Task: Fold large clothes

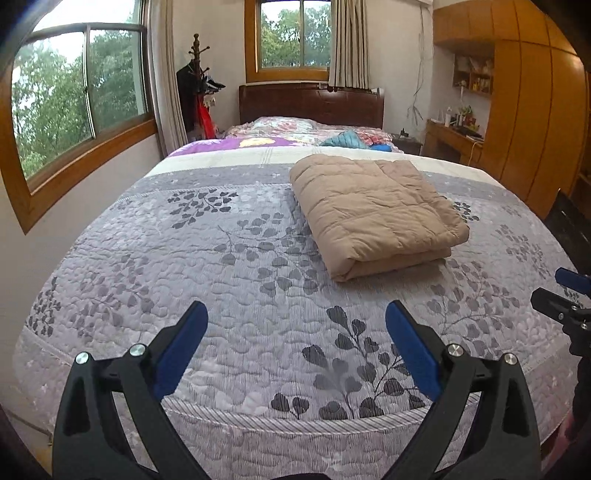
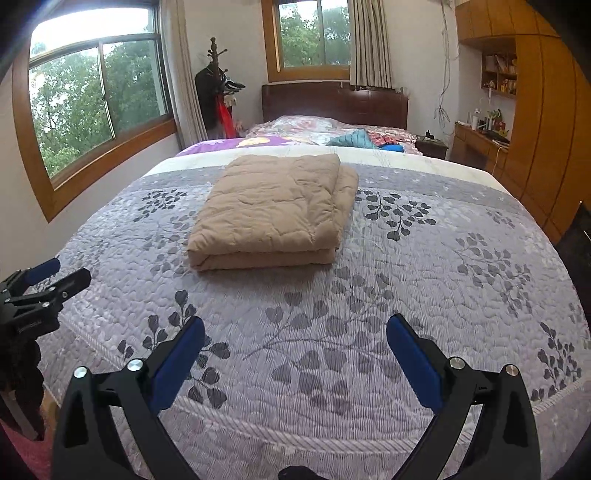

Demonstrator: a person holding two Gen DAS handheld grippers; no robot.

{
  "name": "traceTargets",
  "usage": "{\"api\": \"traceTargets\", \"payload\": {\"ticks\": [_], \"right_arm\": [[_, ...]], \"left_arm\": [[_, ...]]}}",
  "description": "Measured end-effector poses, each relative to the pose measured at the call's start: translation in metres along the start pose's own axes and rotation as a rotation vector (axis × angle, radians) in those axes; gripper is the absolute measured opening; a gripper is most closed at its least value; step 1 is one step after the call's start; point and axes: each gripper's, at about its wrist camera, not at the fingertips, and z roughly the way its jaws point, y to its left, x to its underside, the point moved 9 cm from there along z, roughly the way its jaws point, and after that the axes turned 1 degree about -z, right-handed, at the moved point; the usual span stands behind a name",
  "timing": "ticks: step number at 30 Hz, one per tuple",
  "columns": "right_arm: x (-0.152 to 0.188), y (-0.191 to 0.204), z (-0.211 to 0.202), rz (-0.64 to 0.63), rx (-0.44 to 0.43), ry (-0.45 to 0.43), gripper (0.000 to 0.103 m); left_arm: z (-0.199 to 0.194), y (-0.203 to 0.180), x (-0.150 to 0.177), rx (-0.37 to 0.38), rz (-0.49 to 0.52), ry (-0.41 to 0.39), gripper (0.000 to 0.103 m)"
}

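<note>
two tools up over the near end of the bed [image 1: 236, 258], both spread wide, nothing held in either. left tool [image 1: 296, 314] with blue pads [image 1: 183, 349] far apart, above the grey leaf-print bedspread [image 1: 207, 280]. right tool [image 2: 295, 326] the same, blue pads [image 2: 413, 362] wide, above the same cover.

folded tan quilt [image 1: 373, 212] flat on the bedspread, ahead of the left tool and off to its right, well apart from the pads. in the right wrist view, folded tan quilt [image 2: 275, 210] ahead of the right tool and a bit to its left, also well apart. neat stack, thick folded edge facing the tools, not touched by either one.

right tool [image 1: 570, 295] peeking in at the right edge of the left wrist view. left tool [image 2: 48, 280] peeking in at the left edge of the right wrist view.

far ahead of both tools: a purple blanket [image 1: 236, 142], a pile of bright clothes [image 1: 351, 138], a dark wooden headboard [image 1: 310, 105], a small window [image 1: 295, 35] with a curtain [image 1: 349, 42]. off to the left of the tools, a big window [image 1: 81, 92] full of green trees and a coat rack [image 1: 197, 85]. off to the right, a wooden wardrobe [image 1: 532, 110] and a little desk [image 1: 450, 138] with small stuff on it.
</note>
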Motion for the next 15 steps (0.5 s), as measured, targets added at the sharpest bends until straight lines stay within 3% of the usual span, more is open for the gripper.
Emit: {"api": "traceTargets", "payload": {"ticks": [15], "right_arm": [[0.011, -0.003, -0.011, 0.021, 0.007, 0.001, 0.099]], "left_arm": [[-0.025, -0.002, 0.001, -0.013, 0.007, -0.041, 0.096]]}}
